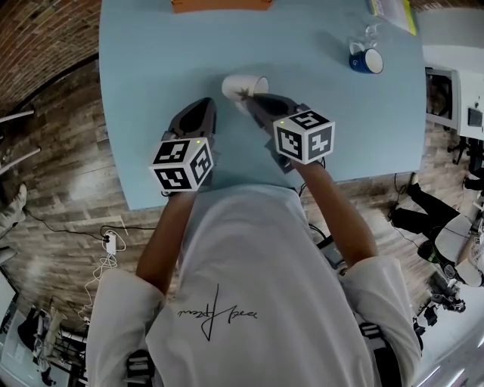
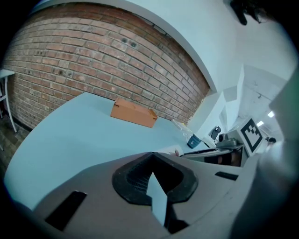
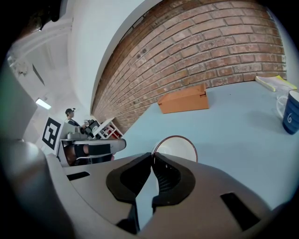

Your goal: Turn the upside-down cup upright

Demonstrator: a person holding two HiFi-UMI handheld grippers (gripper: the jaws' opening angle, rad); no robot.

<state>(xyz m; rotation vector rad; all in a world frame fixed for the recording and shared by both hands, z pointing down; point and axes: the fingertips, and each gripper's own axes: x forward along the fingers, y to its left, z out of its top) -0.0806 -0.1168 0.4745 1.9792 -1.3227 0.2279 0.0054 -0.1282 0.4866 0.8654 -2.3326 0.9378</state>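
Right gripper view has the white cup straight ahead, tipped so that its open mouth with a brownish rim faces the camera. The right claw is pinched onto the near edge of that rim, its two dark jaws drawn together with only the thin wall between their tips. In the head view the cup is near the middle of the pale blue table, leaning over on its side with the mouth turned toward the person's right, and the right claw meets it from the near side. Whether the cup's body touches the tabletop cannot be told.

The left claw sits just beside the cup on its left, apart from it. In the left gripper view this claw has its jaws closed against each other with nothing held; only the table shows through the slit below them.

Farther out, a blue mug stands toward the table's far right corner with a clear glass vessel just behind it, and a yellow-edged booklet lies at the far edge. An orange-brown cardboard box lies across the far edge, well apart from the cup. A brick wall rises behind the table.
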